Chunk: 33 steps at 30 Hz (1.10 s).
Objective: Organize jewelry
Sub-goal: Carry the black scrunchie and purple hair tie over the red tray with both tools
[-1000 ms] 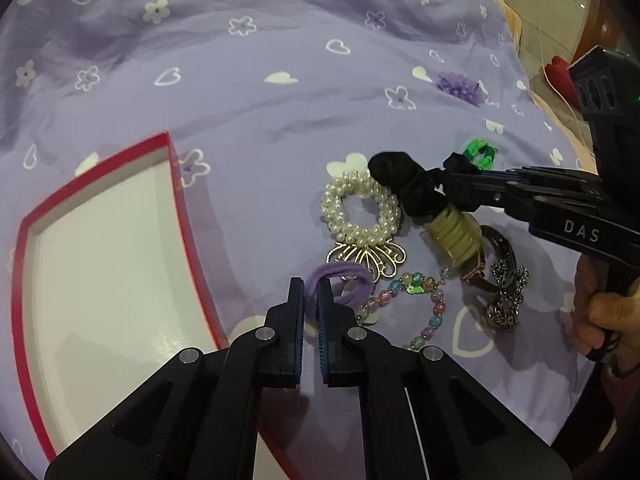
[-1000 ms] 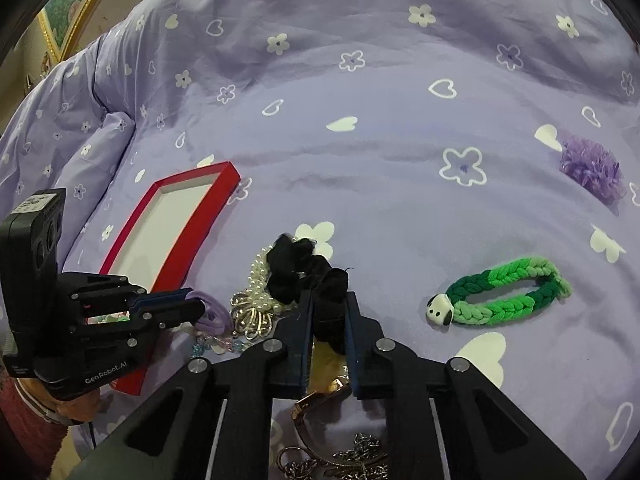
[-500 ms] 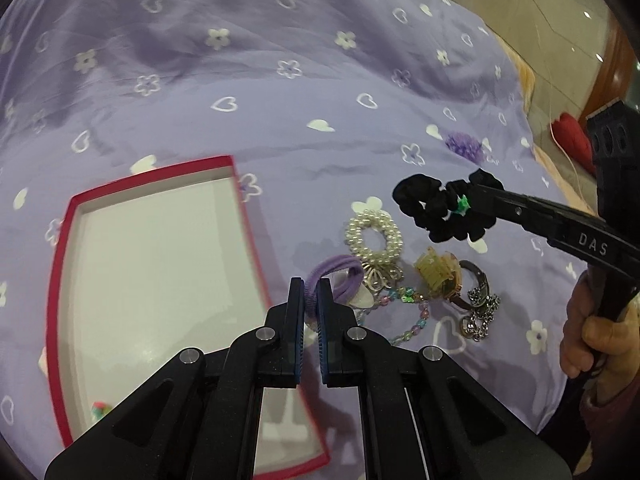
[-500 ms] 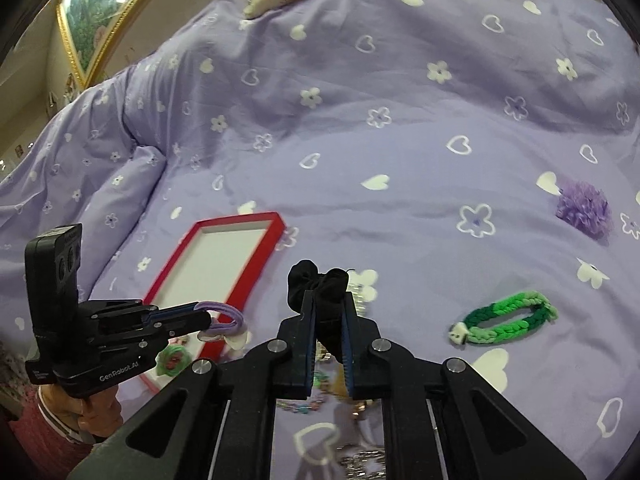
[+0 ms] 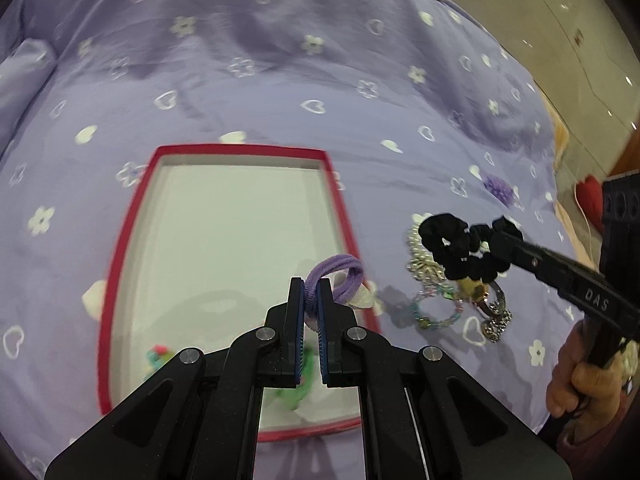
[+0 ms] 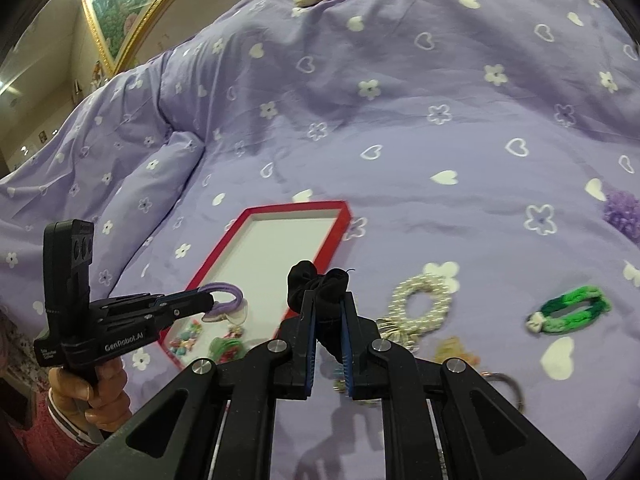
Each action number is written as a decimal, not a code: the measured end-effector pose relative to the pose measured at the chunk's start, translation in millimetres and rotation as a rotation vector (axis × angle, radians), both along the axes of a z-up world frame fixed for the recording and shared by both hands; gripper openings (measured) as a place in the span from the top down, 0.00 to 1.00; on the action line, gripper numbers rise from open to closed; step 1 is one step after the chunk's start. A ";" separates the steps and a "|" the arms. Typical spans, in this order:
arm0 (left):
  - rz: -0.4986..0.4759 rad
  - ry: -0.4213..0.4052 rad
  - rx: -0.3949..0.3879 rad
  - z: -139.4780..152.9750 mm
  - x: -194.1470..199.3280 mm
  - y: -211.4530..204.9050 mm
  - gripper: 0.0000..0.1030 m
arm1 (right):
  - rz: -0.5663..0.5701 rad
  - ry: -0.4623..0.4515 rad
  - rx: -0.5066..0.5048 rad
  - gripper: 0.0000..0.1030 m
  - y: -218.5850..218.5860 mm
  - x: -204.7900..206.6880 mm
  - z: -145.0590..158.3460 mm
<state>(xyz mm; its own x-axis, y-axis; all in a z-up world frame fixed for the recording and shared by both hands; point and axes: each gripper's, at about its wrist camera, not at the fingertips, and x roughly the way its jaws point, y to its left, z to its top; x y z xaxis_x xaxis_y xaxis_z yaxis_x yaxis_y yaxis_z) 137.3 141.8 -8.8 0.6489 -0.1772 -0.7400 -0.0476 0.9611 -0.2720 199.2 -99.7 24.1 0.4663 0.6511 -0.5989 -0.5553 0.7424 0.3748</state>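
A red-rimmed box with a white floor lies on the purple bedspread; it also shows in the right wrist view. My left gripper is shut on a purple hair tie with a clear bow, held above the box's right side; this tie also shows in the right wrist view. My right gripper is shut on a black scrunchie, held in the air to the right of the box, above the jewelry pile; the scrunchie also shows in the left wrist view.
A pearl bracelet, a bead bracelet, a gold clip and chains lie right of the box. A green braided band and a purple pompom lie farther right. Small colourful pieces sit in the box's near end.
Both grippers have lifted off the pile. The left one has carried the purple hair tie left, over the box. The right one has raised the black scrunchie.
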 end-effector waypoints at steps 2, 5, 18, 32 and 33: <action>0.025 0.001 -0.006 -1.6 -4.7 8.8 0.95 | 0.020 0.007 0.005 0.90 9.8 -3.1 -1.9; 0.055 0.005 -0.015 -3.6 -10.6 20.8 0.95 | 0.048 0.014 0.007 0.90 24.5 -7.4 -4.7; 0.161 0.030 -0.032 -18.3 -20.5 63.0 0.95 | 0.121 0.042 0.018 0.90 76.4 -14.7 -18.8; 0.239 0.120 -0.090 -63.2 -6.9 88.6 0.95 | 0.148 0.088 -0.036 0.90 119.6 -3.7 -54.0; 0.241 0.127 -0.092 -66.3 -6.1 89.6 0.95 | 0.152 0.095 -0.044 0.90 120.9 -3.5 -57.4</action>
